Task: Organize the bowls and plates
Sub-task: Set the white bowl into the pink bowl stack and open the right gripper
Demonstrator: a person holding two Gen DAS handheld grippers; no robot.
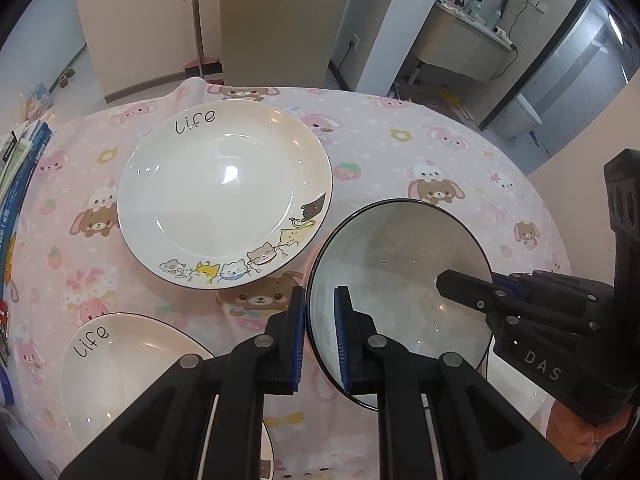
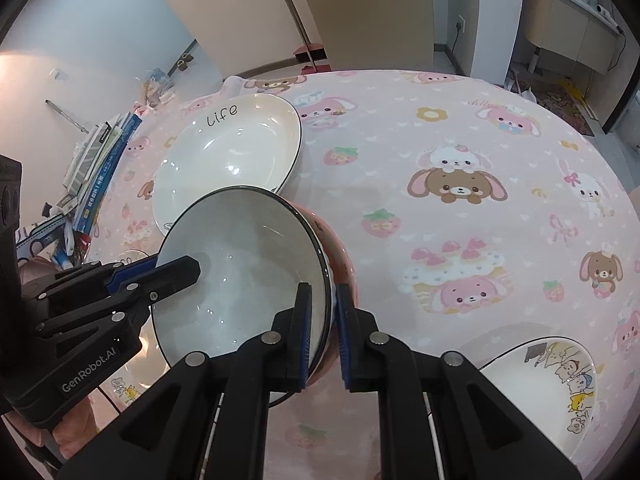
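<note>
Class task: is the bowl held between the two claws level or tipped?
Tipped. The bowl shows its empty inside toward the cameras, rim slanted, with the left claw and right claw each pinching its rim.

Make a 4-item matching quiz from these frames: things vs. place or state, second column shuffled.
Things:
1. bowl
2. far plate
3. books
4. near-right plate

Place or state:
A. stacked at the left edge of the pink cloth
B. cut off at the lower right of the right wrist view
C. tilted, rim pinched by the left tool and the right tool
D. flat on the cloth, "Life" on its far rim

Pairs: 1-C, 2-D, 3-A, 4-B
</note>
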